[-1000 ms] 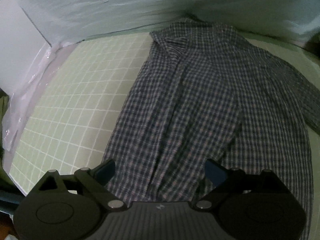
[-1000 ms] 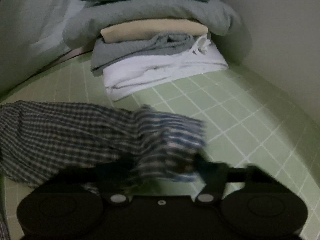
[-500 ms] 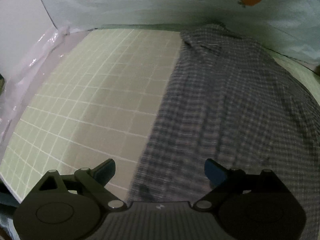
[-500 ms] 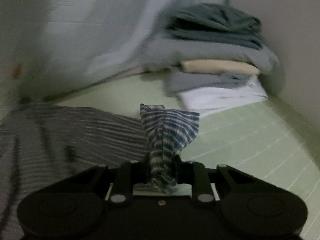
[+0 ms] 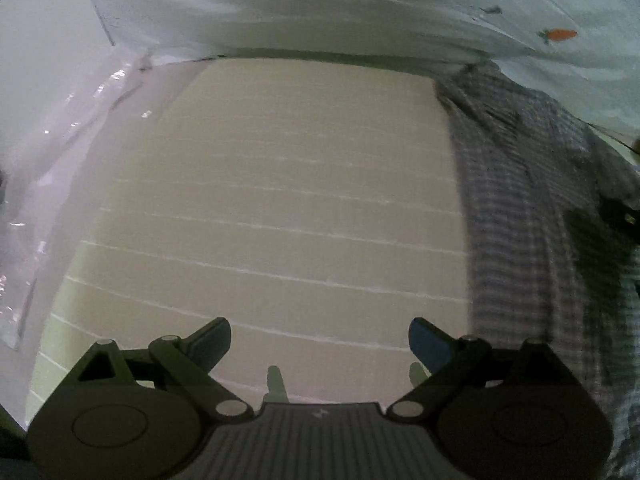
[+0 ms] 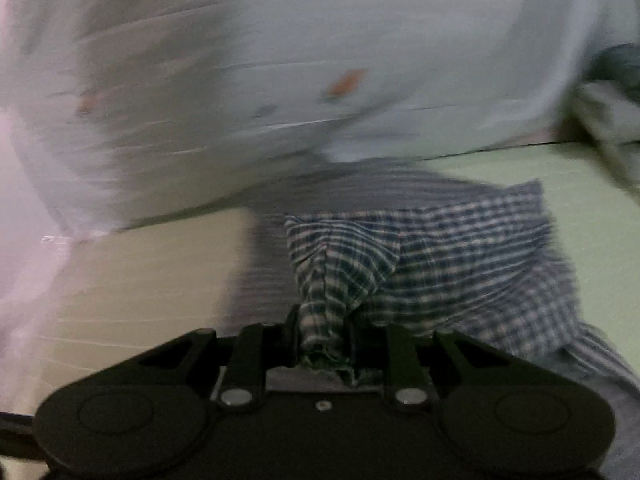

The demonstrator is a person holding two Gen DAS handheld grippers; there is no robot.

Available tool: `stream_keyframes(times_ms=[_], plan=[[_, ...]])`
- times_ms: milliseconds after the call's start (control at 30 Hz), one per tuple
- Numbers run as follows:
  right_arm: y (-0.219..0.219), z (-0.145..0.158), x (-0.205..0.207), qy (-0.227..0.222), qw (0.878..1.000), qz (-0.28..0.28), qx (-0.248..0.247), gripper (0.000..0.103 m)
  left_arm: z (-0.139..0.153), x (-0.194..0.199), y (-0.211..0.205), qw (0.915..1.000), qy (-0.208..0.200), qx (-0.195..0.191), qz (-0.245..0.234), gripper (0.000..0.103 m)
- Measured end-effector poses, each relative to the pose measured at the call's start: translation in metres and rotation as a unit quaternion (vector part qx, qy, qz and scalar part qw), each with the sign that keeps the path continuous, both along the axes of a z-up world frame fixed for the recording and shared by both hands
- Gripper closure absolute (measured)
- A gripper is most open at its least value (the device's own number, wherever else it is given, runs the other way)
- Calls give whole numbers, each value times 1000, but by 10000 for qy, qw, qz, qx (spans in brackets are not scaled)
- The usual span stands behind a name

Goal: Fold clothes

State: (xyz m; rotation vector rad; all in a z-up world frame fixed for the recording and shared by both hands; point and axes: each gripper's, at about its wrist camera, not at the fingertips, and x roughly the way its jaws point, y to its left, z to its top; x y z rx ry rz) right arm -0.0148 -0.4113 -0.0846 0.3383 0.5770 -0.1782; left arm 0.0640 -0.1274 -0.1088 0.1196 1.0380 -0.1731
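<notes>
Checked mat (image 5: 260, 208) — mostly bare. Plaid shirt (image 6: 460, 248) — spread along its right side, unfolded, sleeve end raised; first fold begun. Right gripper (image 6: 322, 340) — fingers pinching sleeve. Left gripper (image 5: 320, 340) — fingers spread, empty.

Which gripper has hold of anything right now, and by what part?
Right gripper pinches the plaid shirt by a bunched sleeve end; left gripper is open, holding nothing.
</notes>
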Motion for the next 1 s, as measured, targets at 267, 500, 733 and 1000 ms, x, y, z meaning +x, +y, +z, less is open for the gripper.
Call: stream_keyframes(times_ms=[267,500,733,1000], plan=[[105,13,47,-190,9940,1077,44,40,1,9,19,10000,21,-18,-26,8],[46,-1,-11,-11,9970,94,-763,0,-5,-7,-14,9994,67,-103,-322,8],[-53,-26,-99,687,9858,-1033,-1131,0,2,-44,-63,9995,-30,-137,-285,8],[-137,-60,-174,1464,9720,-1505,-1055,0,-1,-91,-109,9999,-13,-119,25,8]])
